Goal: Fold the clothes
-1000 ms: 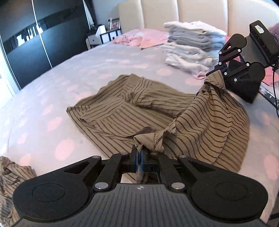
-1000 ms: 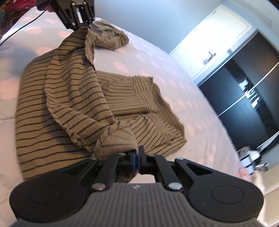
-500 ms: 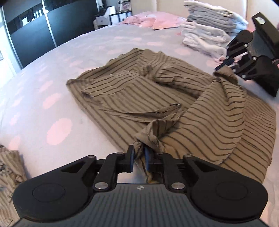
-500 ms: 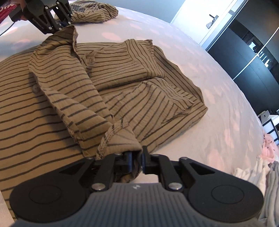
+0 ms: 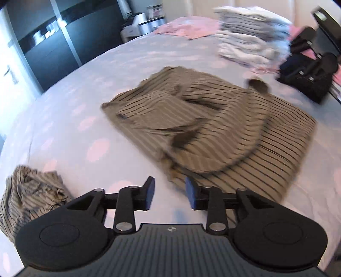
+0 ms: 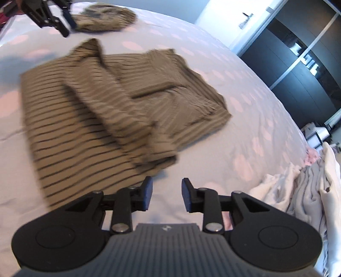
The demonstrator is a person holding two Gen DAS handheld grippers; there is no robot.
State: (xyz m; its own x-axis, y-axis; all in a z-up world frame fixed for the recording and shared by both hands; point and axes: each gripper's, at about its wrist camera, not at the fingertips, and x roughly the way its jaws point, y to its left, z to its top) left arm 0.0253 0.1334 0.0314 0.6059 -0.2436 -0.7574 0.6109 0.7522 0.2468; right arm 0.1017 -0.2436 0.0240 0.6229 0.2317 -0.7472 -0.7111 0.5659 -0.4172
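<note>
The striped shirt [image 5: 213, 127] is laid partly folded on the bed [image 5: 85, 89], one flap doubled over its middle. Both the left gripper [image 5: 168, 195] and the right gripper [image 6: 165, 195] are spread wide, nothing pinched, just beside the shirt's edge. Probably best if the rumpled flap gets smoothed flat before any further fold is made.

A home bedroom: spotted bedsheet [image 5: 89, 89], padded headboard [image 5: 208, 8], dark wardrobe [image 5: 70, 40].

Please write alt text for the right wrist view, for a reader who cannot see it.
An olive striped shirt lies partly folded on a dotted bed sheet, just beyond the open, empty right gripper. The left gripper, also open, is at top left beside a crumpled striped garment; pale clothes lie right.
</note>
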